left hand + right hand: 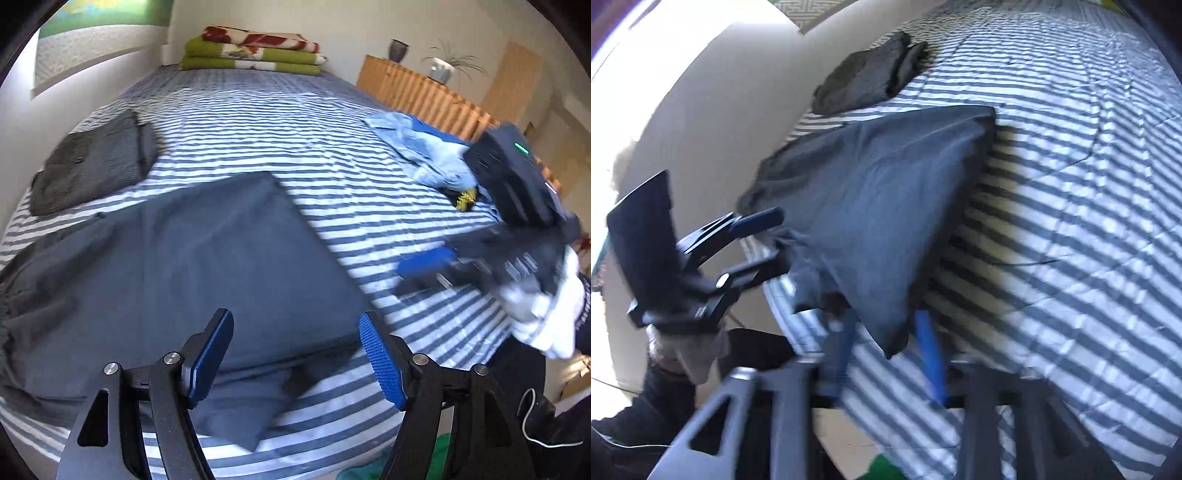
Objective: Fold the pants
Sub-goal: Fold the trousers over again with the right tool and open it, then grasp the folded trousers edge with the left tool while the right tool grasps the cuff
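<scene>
A folded dark grey garment (92, 166) lies at the far left of the striped bed (258, 122), near the wall. Beside it, nearer the bed's front edge, the slate-blue pants (207, 266) lie folded into a broad flat panel, the lower layers sticking out beneath at the edge. The left gripper (295, 354) hovers over that front edge, its blue pads spread apart and holding nothing. To the right, the right gripper (886, 354) is blurred, its blue fingers spread on either side of a hanging corner of the pants. Crumpled light-blue clothes (424, 151) lie at the far right.
</scene>
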`<state>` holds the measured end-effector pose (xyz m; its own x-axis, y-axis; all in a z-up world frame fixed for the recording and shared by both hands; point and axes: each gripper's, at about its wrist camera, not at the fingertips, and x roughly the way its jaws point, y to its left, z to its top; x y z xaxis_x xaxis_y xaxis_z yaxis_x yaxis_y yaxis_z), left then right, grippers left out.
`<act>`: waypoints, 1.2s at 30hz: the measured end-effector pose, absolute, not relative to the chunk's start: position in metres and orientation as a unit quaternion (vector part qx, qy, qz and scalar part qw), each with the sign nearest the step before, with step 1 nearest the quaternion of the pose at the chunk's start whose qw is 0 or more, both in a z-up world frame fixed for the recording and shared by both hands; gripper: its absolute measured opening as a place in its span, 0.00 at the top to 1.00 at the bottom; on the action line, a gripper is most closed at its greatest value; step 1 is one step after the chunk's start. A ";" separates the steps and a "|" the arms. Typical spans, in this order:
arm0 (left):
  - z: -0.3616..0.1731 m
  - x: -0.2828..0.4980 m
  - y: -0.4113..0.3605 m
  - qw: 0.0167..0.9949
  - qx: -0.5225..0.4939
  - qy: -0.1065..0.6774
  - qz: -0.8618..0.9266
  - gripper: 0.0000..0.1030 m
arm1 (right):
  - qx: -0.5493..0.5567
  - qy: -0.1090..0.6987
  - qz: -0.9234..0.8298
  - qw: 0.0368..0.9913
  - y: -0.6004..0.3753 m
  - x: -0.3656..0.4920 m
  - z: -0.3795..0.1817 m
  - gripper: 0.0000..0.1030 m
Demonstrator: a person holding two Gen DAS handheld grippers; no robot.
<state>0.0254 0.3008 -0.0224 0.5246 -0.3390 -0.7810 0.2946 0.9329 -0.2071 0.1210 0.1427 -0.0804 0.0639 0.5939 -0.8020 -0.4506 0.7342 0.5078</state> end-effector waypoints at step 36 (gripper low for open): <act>-0.067 0.053 0.255 0.851 -0.148 0.445 -0.238 0.94 | 0.128 0.564 0.324 0.749 0.192 0.303 -0.093 0.97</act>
<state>0.0527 0.2548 -0.0669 0.4918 -0.5358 -0.6864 0.2727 0.8434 -0.4630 0.3029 0.1921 -0.0935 0.1543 0.6288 -0.7621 -0.3409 0.7578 0.5563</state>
